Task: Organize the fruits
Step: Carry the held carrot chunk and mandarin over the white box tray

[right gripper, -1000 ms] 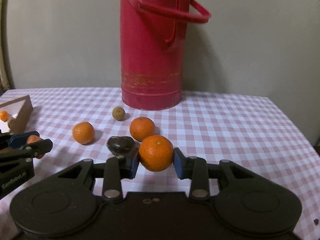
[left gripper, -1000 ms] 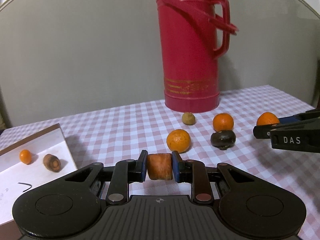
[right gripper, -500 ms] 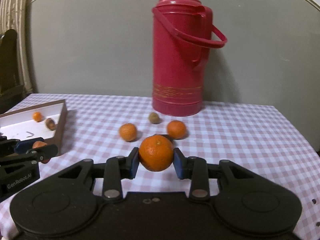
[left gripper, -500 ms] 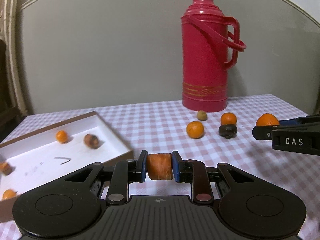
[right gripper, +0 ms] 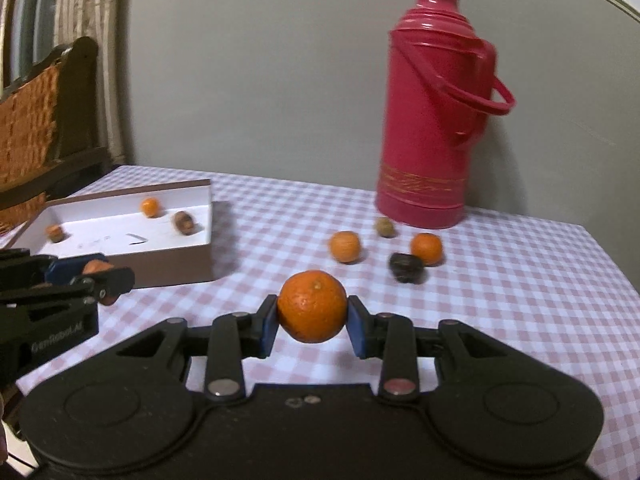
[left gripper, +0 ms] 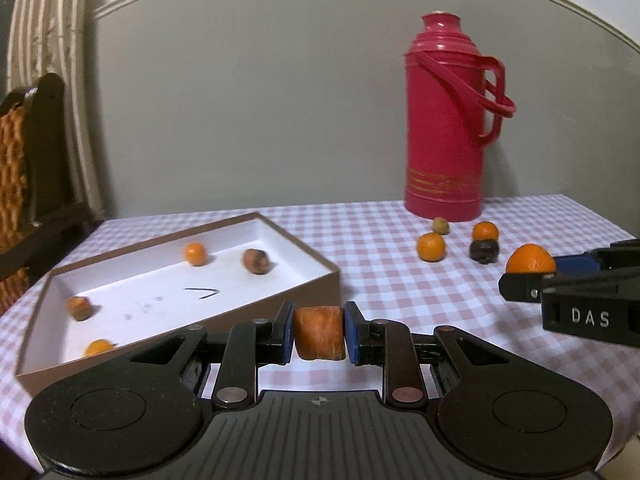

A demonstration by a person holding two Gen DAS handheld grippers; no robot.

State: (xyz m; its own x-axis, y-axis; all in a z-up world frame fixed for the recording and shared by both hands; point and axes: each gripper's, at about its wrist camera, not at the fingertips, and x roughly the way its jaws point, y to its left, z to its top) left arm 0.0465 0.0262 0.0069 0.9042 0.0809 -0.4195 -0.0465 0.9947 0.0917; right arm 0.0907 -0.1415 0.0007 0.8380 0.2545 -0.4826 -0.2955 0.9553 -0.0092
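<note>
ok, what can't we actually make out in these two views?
- Box: left wrist view shows four items; in the right wrist view the left claw hides its near part.
- Orange chunk in the left claw: type unclear; mostly hidden behind the fingers in the right wrist view.
- Dark fruit and small olive-brown fruit: blurred, too small to identify.
- Orange in the right claw: lower half hidden by the claw in the left wrist view.

Your right claw (left gripper: pixel 532 270) carries white capitals "DAS" on its black side block, seen from the left wrist view. Your left claw (right gripper: pixel 96 270) bears pale lettering on its black body in the right wrist view; it looks like "GenRobot.AI", though blur softens it. The gold bands on the red thermos (left gripper: pixel 446 128) show no readable words.
</note>
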